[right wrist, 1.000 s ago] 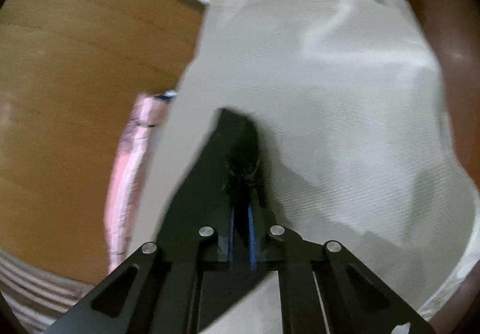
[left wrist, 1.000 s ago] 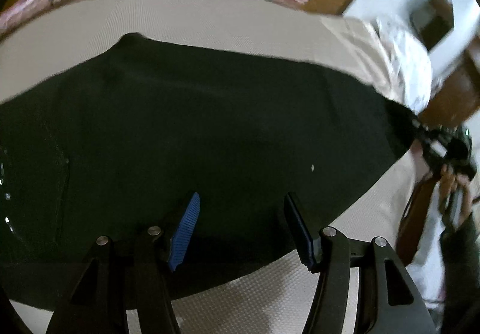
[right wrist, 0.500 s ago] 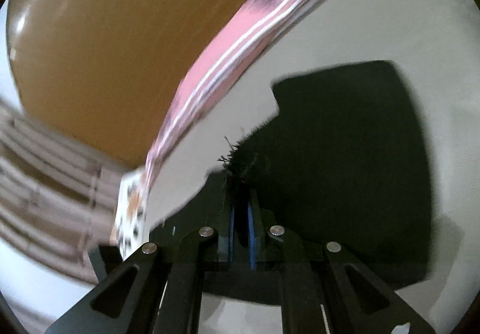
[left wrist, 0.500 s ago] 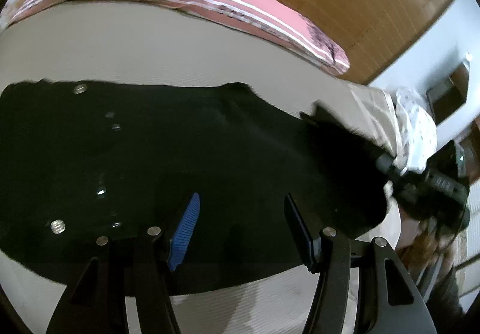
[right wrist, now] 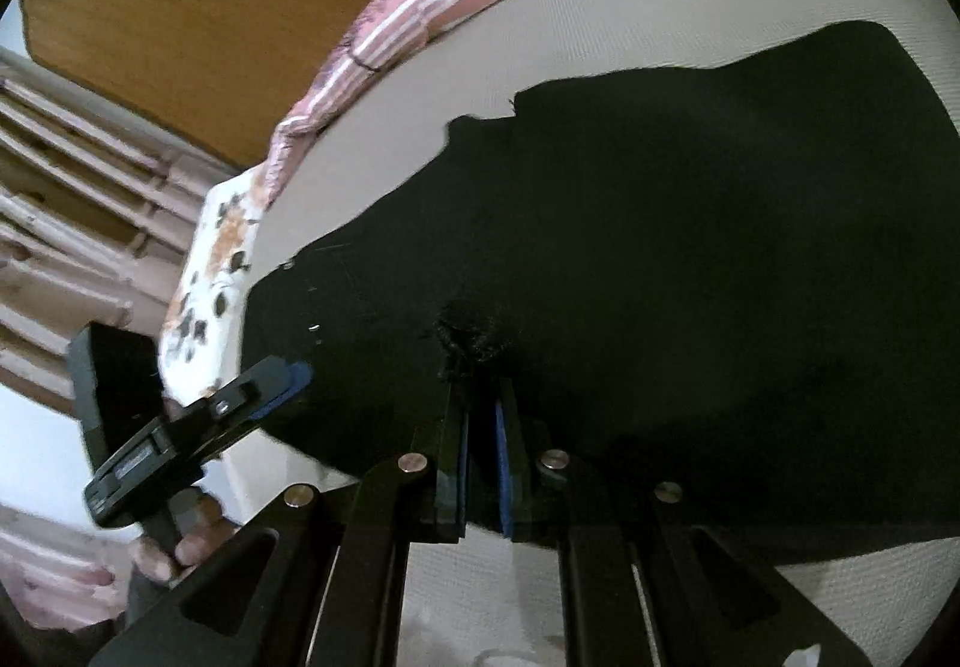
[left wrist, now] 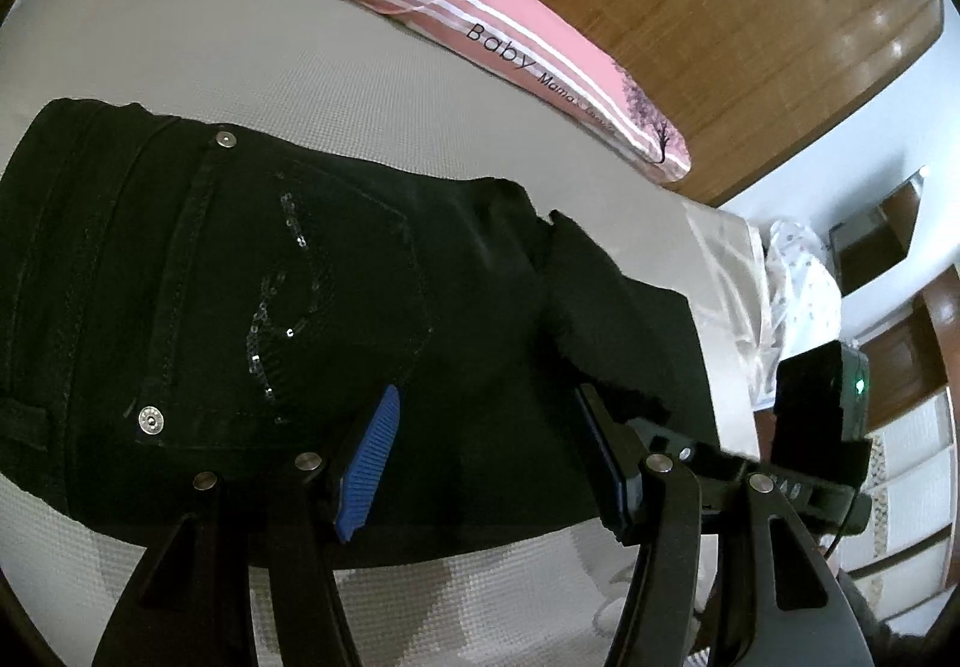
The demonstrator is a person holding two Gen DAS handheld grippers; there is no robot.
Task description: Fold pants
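Black pants (left wrist: 252,307) lie flat on the beige mattress (left wrist: 300,67), the sequinned back pocket (left wrist: 300,295) and waistband to the left. My left gripper (left wrist: 480,427) hovers open over the seat of the pants, blue pads apart, nothing pinched. My right gripper (right wrist: 480,397) is shut on the frayed hem (right wrist: 465,340) of a leg and holds it over the rest of the pants (right wrist: 720,247). The left wrist view shows that folded-over leg end (left wrist: 600,295) with the right gripper (left wrist: 630,421) beside my right finger. The left gripper (right wrist: 282,385) appears at the left of the right wrist view.
A pink striped pillow (left wrist: 540,49) lies along the mattress's far edge against a wooden headboard (left wrist: 750,7). White drawers (left wrist: 900,457) stand at the far right. A floral sheet (right wrist: 216,259) covers the bed's corner. A person's hand (right wrist: 180,541) holds the left gripper's handle.
The right gripper has swung the pinched hem across the bed and over the pants toward the waist. The left gripper shifted toward the pocket end and rolled, staying open.
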